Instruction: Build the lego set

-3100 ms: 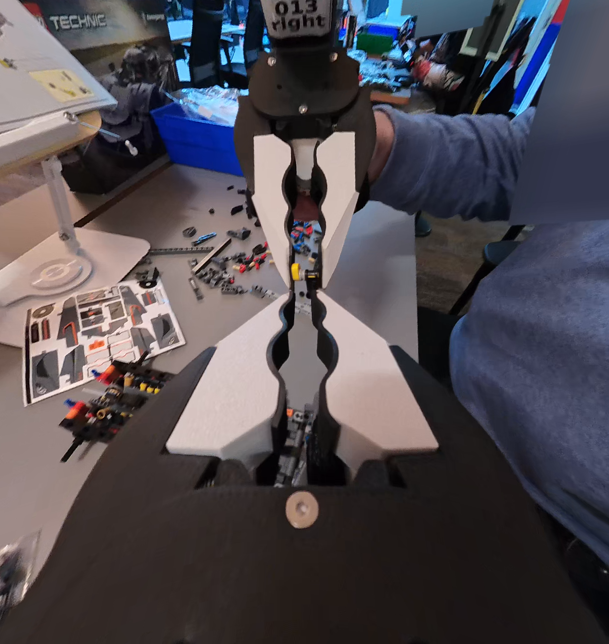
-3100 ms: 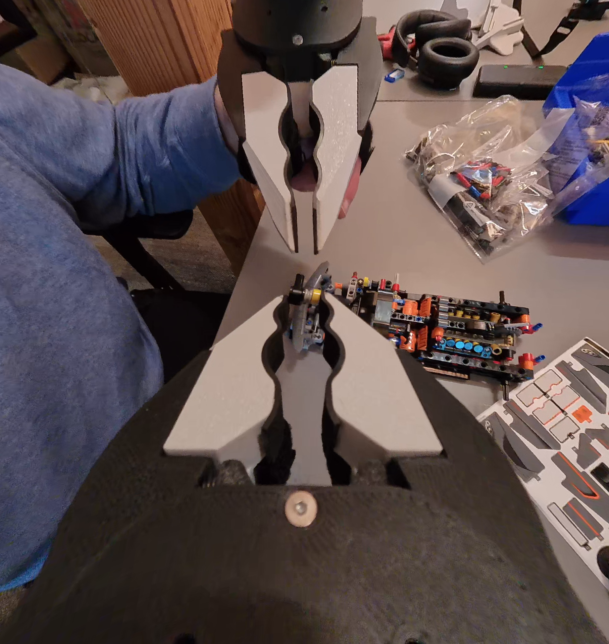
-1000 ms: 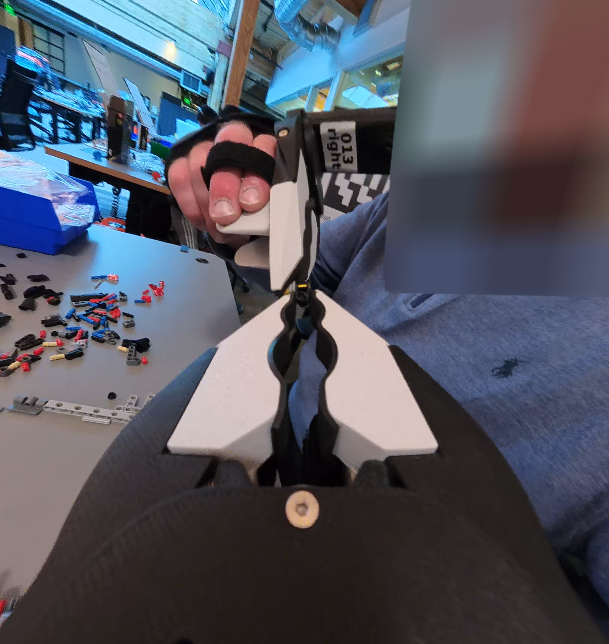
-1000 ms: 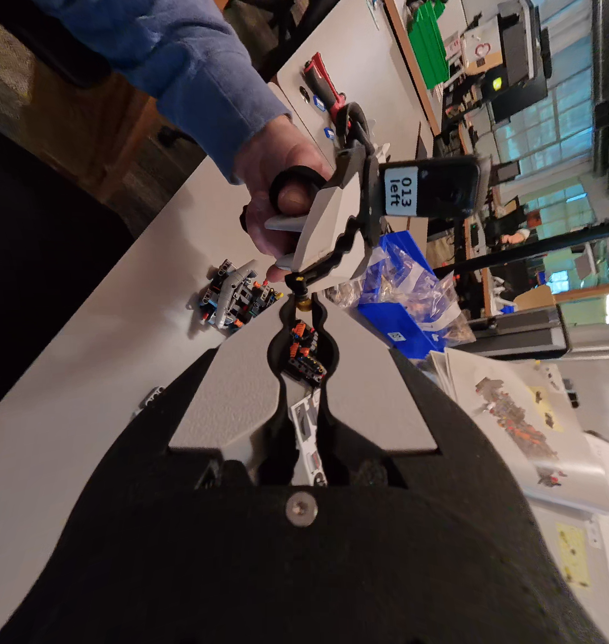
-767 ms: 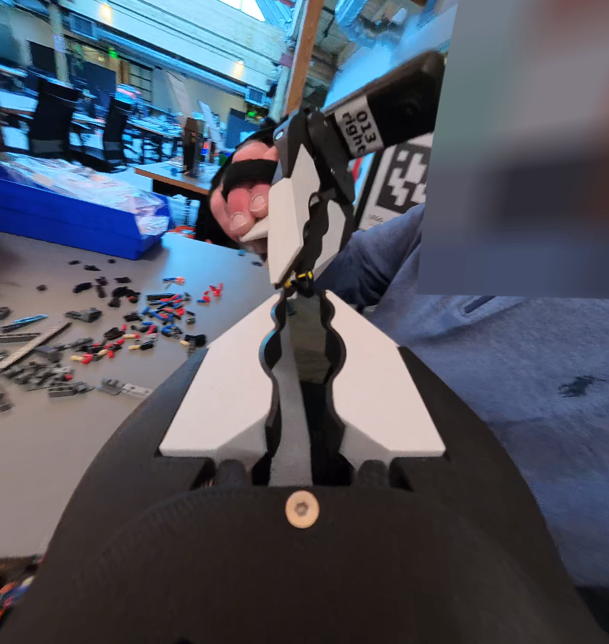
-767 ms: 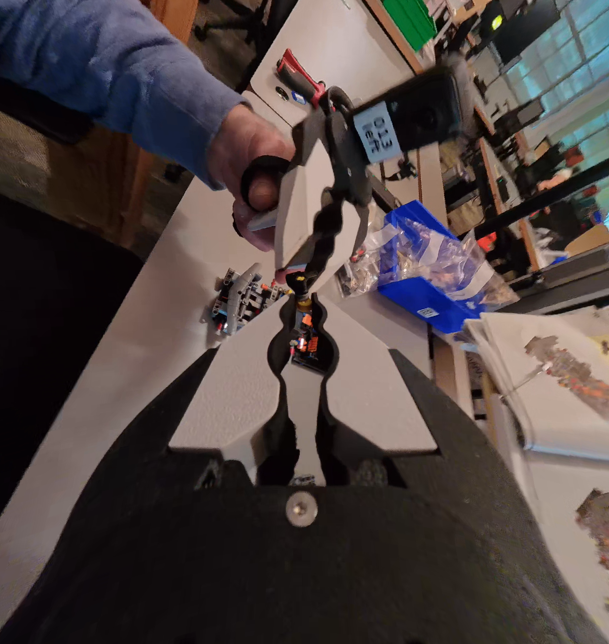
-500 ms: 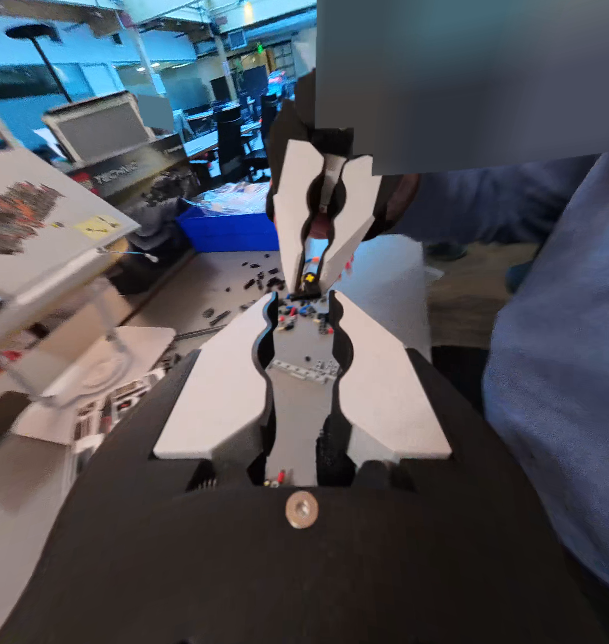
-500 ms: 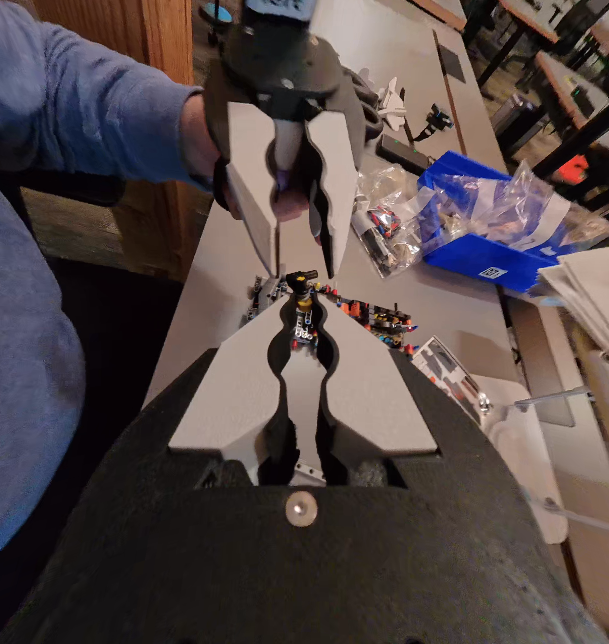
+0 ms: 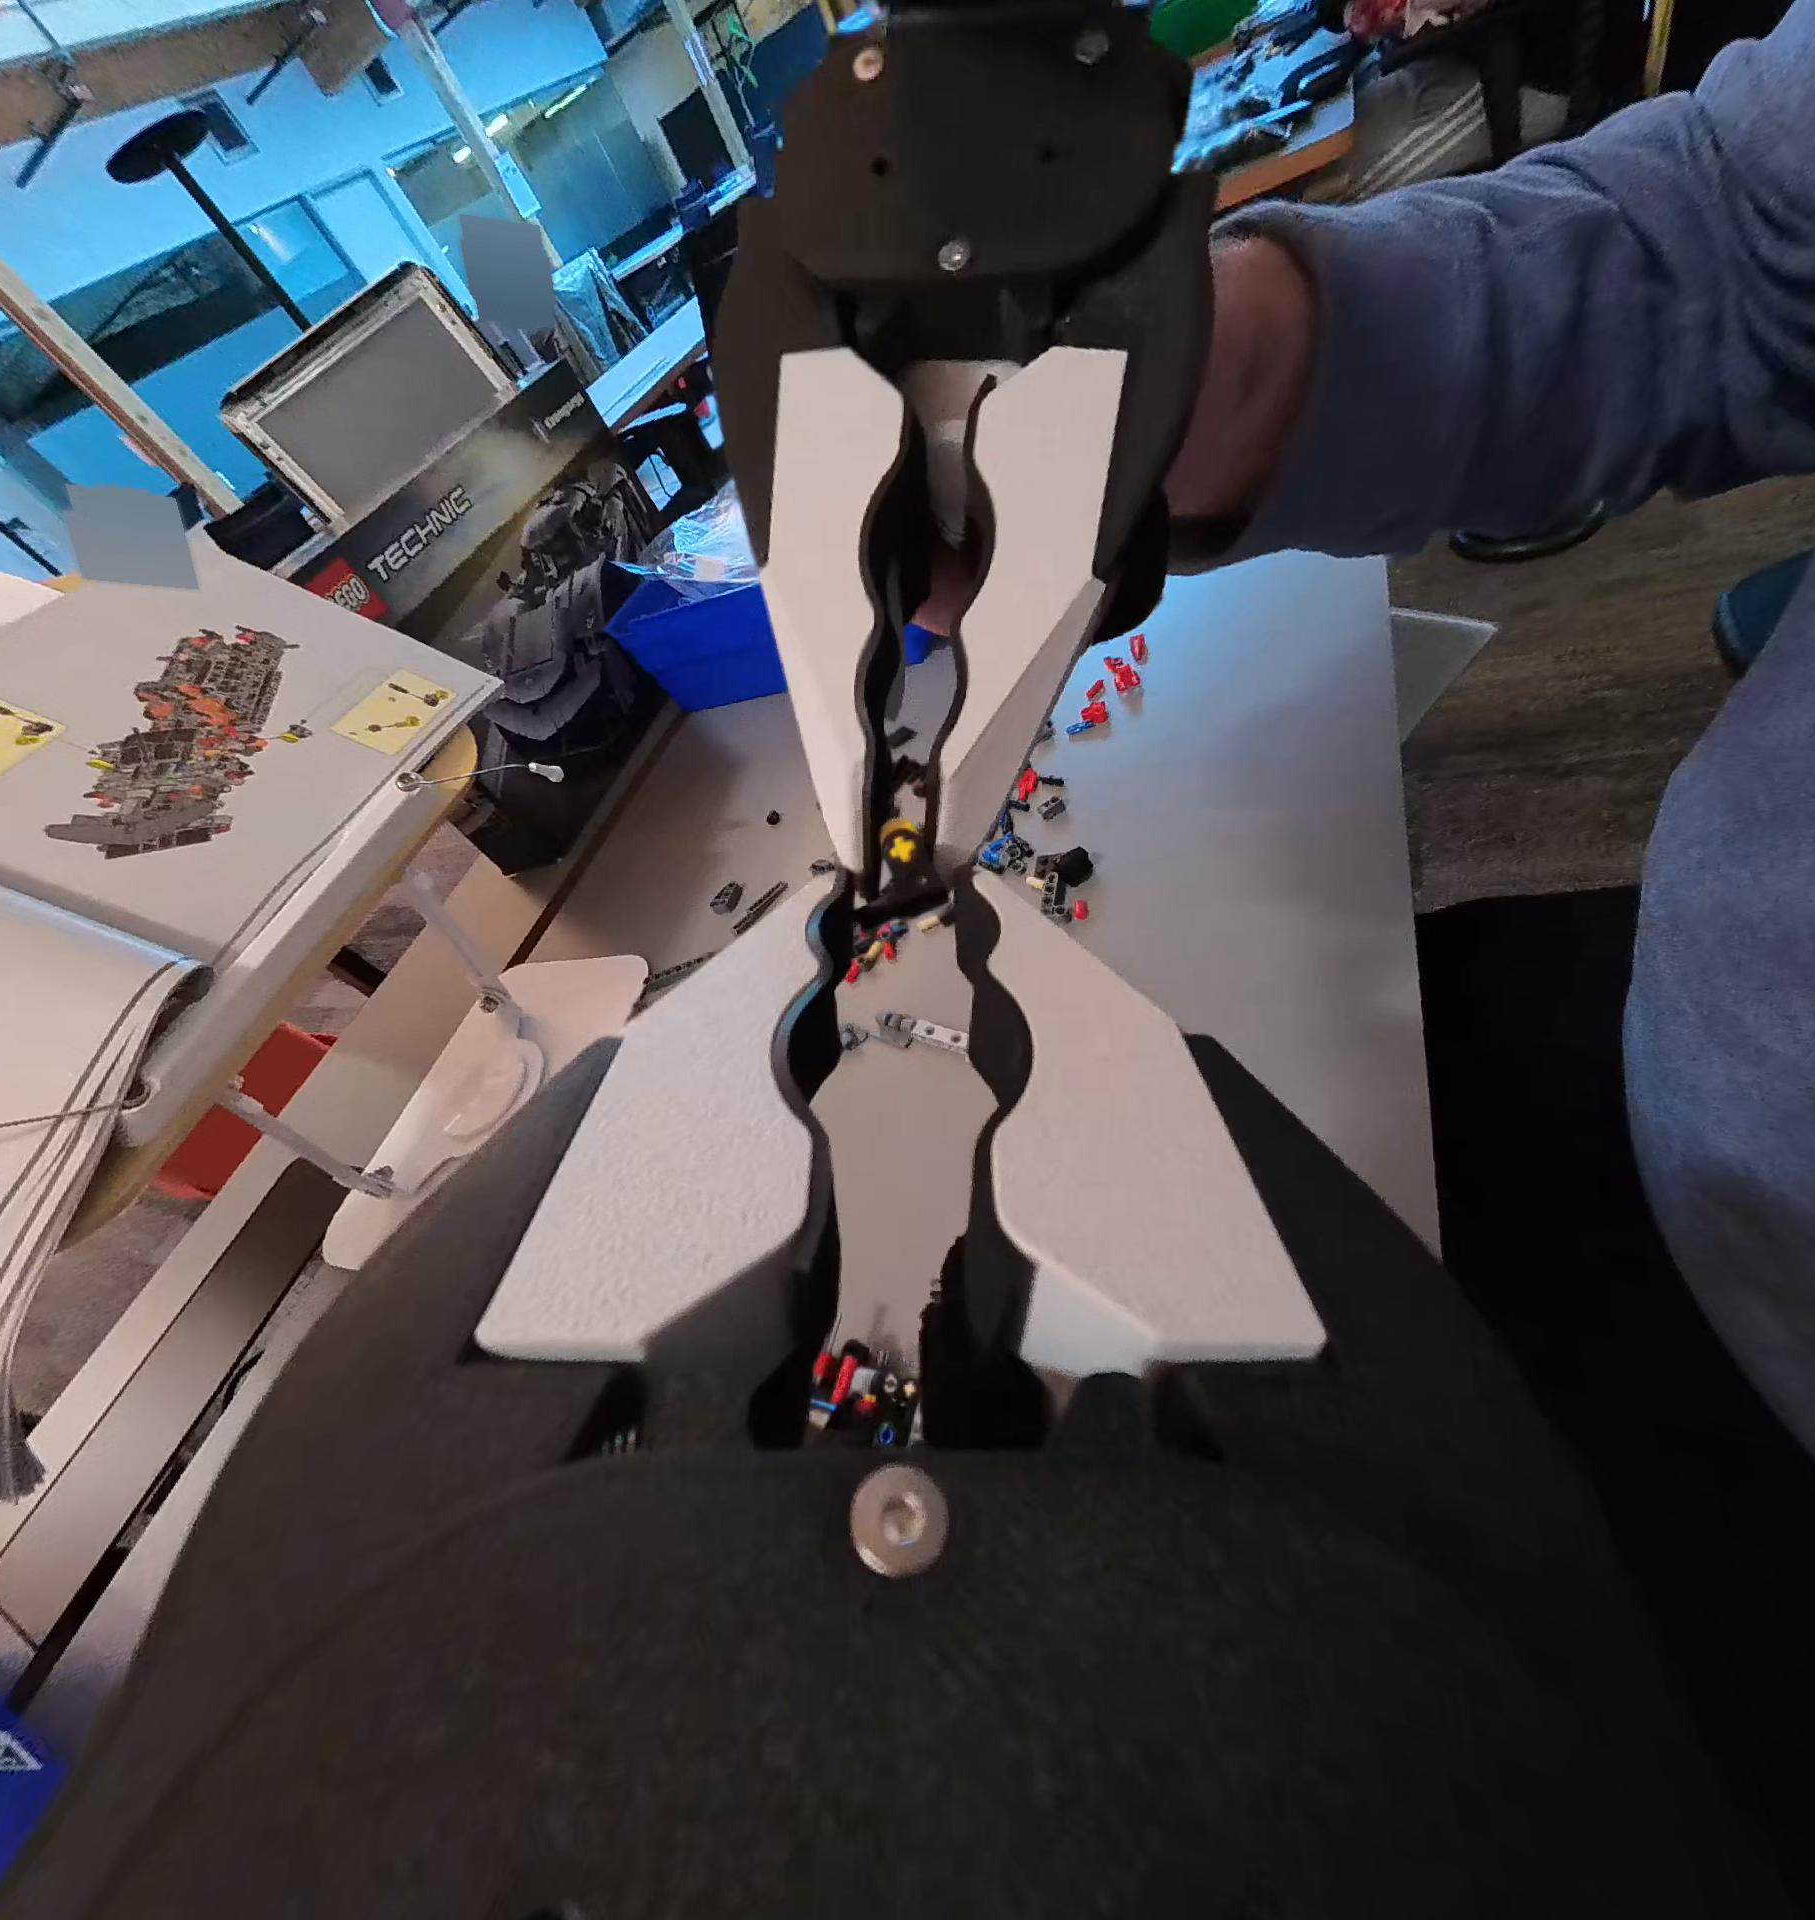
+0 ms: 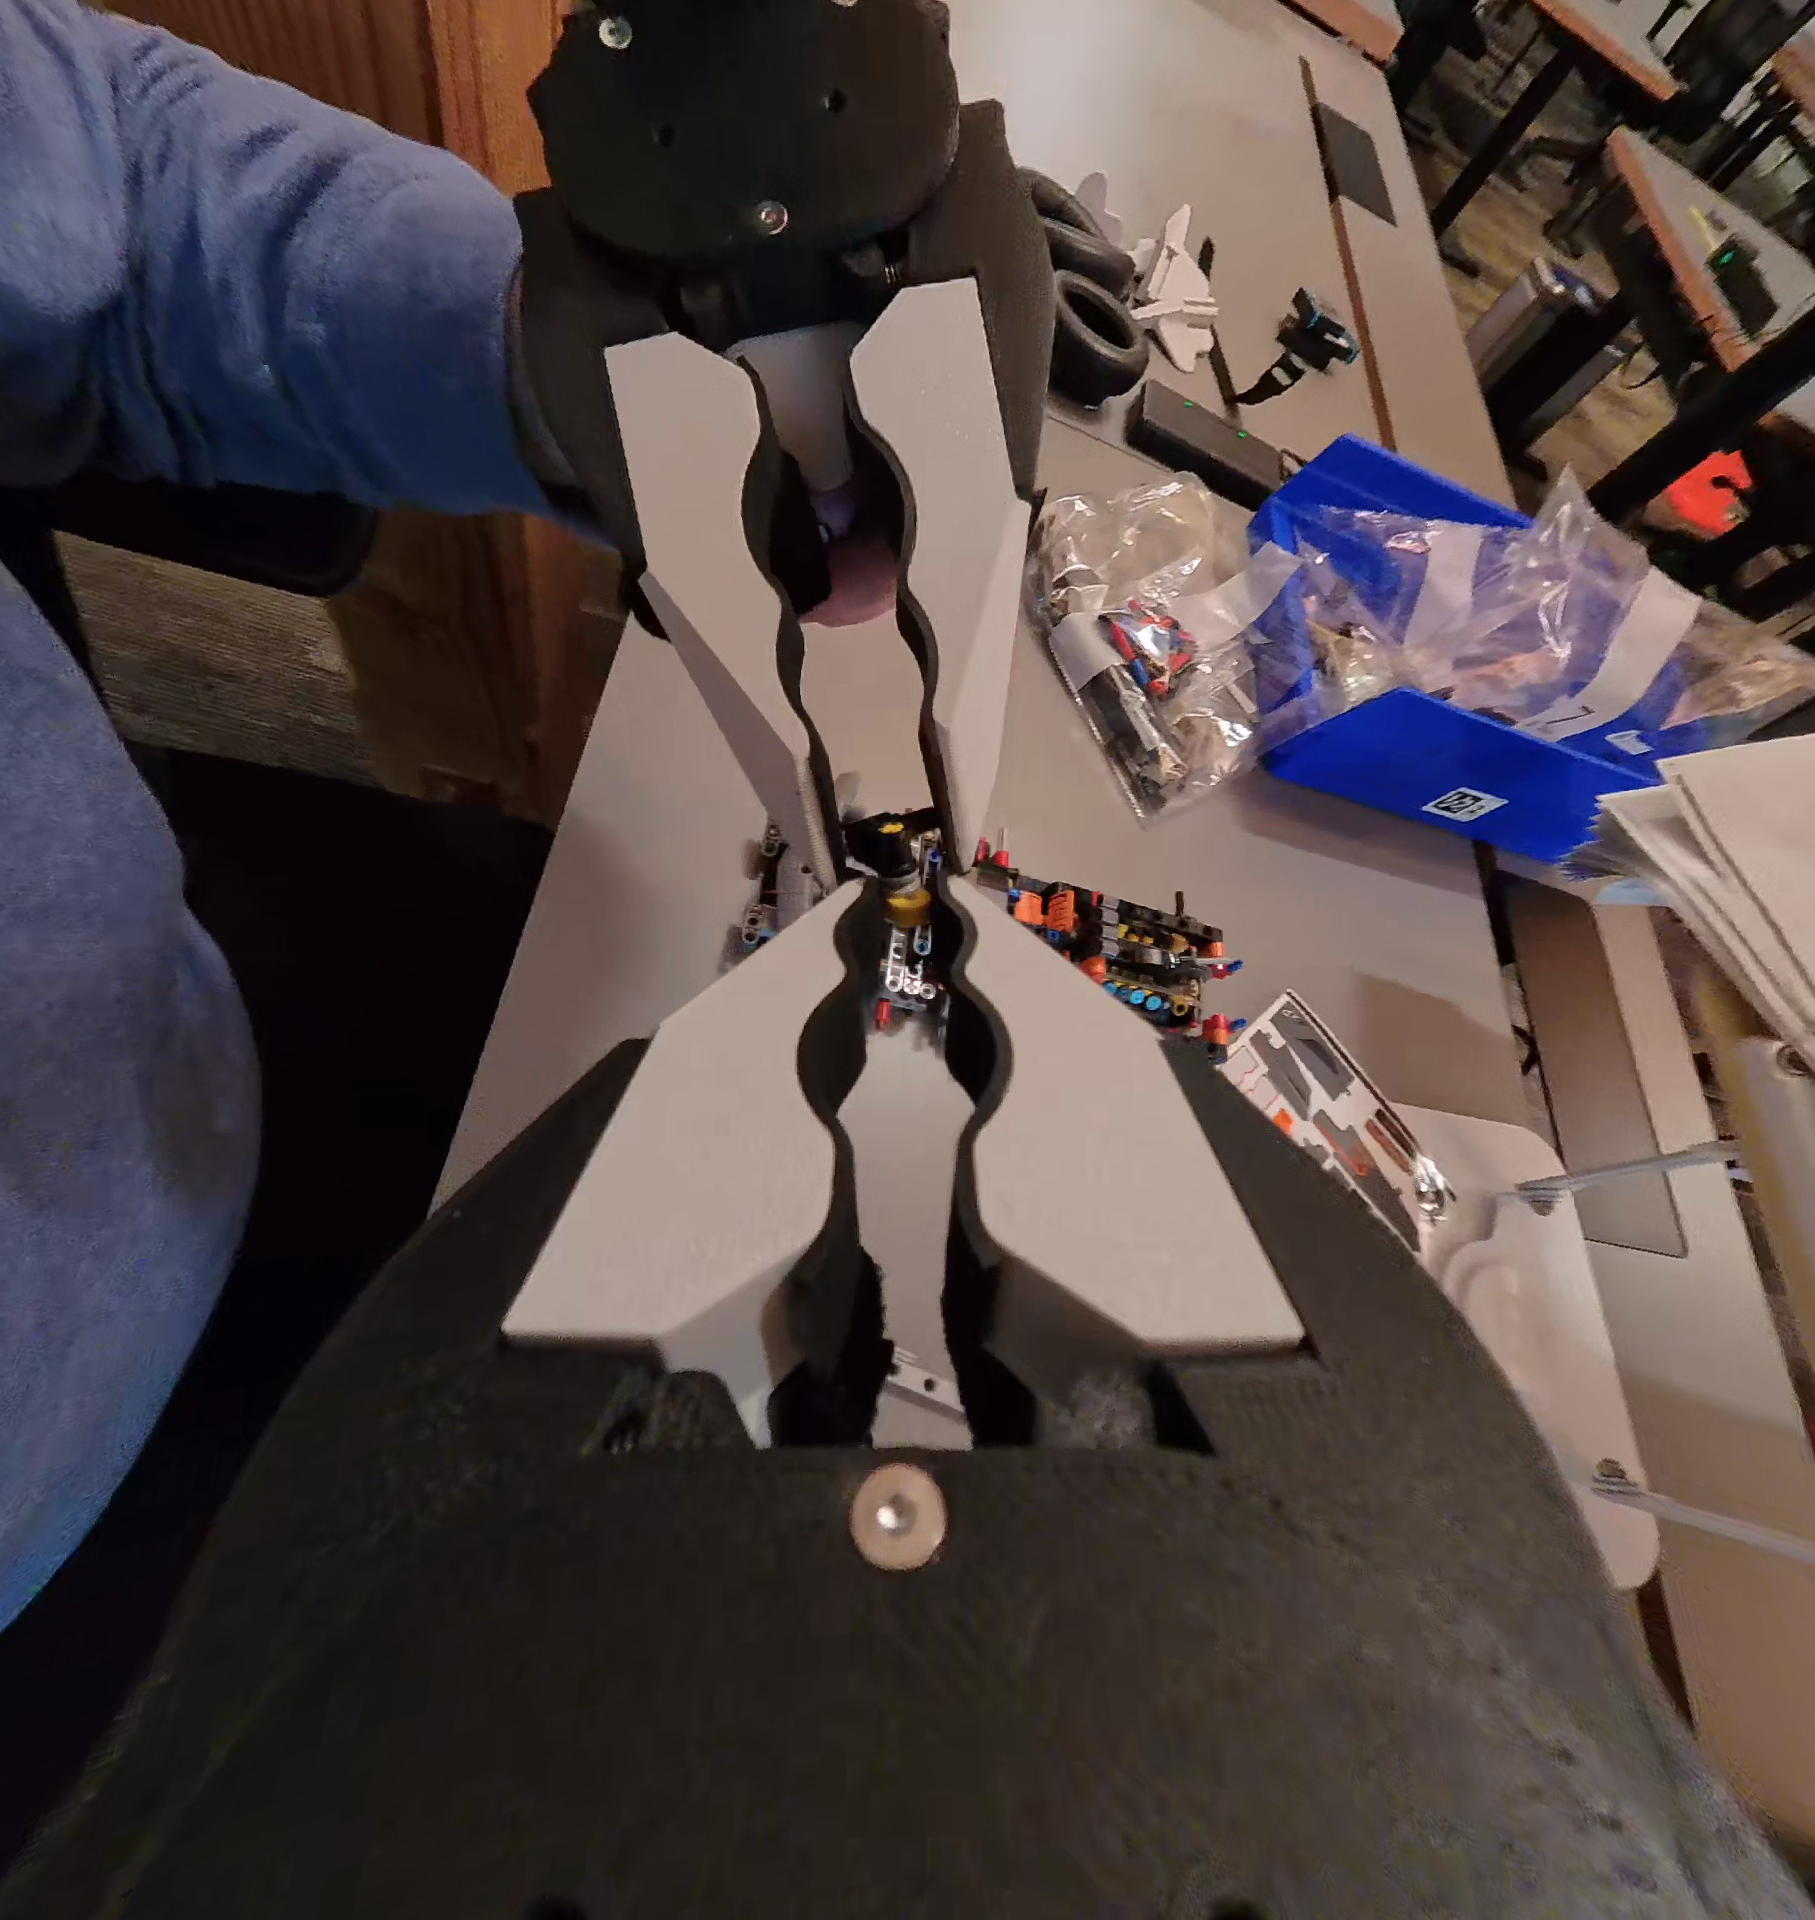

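Observation:
My right gripper (image 10: 901,888) is shut on a small grey Lego sub-assembly (image 10: 905,904) with a yellow bush and a black, yellow-tipped end. I hold it above the grey table (image 10: 1298,883). My left gripper (image 9: 901,891) faces it tip to tip. Its jaws stand apart, one on each side of the piece's black end (image 9: 901,854). I cannot tell if they touch it. In the right wrist view the left gripper (image 10: 887,836) comes down from the top. In the left wrist view the right gripper (image 9: 901,862) does the same.
The half-built car chassis (image 10: 1121,935) and a sticker sheet (image 10: 1318,1091) lie below on the table. Bags of parts (image 10: 1142,644) and a blue bin (image 10: 1422,748) sit behind. Loose small parts (image 9: 1048,831), a grey beam (image 9: 924,1034) and the instruction booklet on its stand (image 9: 186,748) are nearby. Both grippers' tips are close together, under 4 cm apart.
Both grippers swung from a sideways, raised pose back over the table. The left gripper let go, opened, then moved back in around the black end of the piece that the right gripper holds.

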The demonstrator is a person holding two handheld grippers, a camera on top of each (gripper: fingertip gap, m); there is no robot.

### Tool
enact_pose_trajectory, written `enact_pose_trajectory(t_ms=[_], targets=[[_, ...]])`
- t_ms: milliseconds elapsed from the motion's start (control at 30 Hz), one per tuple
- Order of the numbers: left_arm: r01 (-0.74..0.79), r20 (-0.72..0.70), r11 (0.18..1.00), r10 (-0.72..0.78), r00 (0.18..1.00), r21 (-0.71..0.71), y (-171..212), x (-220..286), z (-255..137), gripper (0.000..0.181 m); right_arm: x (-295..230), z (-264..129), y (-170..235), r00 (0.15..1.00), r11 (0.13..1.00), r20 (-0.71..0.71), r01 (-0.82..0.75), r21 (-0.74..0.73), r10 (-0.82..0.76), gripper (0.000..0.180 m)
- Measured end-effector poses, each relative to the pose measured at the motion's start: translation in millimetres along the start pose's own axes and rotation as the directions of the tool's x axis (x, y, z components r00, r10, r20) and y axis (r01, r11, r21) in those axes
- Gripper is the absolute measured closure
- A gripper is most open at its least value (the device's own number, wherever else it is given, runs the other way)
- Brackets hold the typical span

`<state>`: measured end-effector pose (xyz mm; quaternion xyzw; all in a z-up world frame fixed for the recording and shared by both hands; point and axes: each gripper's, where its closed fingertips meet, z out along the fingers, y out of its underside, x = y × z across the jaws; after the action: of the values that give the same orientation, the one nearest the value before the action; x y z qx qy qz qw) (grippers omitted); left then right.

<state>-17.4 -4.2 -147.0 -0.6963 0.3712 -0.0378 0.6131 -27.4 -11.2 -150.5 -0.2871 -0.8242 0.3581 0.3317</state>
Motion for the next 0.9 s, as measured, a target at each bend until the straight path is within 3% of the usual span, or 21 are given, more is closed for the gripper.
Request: enact_pose_trajectory(t_ms=[233, 533, 900], targets=[[0.013, -0.014, 1.0, -0.013, 1.0, 0.012, -0.5, 0.6, 0.3, 0.165, -0.3, -0.8, 0.7, 0.999, 1.0, -0.039, 0.026, 0.0, -0.026, 0.174], [0.129, -0.084, 0.988, -0.122, 0.989, 0.084, -9.1, 0.5, -3.8, 0.165, 4.7, -4.2, -5.0, 0.917, 0.955, -0.266, 0.285, -0.089, -0.298, 0.171], [0.144, -0.075, 0.987, -0.139, 0.987, 0.07, -8.0, 1.6, -0.9, 0.165, 6.9, -7.8, -5.6, 0.876, 0.957, -0.387, 0.257, -0.135, -0.29, 0.171]])
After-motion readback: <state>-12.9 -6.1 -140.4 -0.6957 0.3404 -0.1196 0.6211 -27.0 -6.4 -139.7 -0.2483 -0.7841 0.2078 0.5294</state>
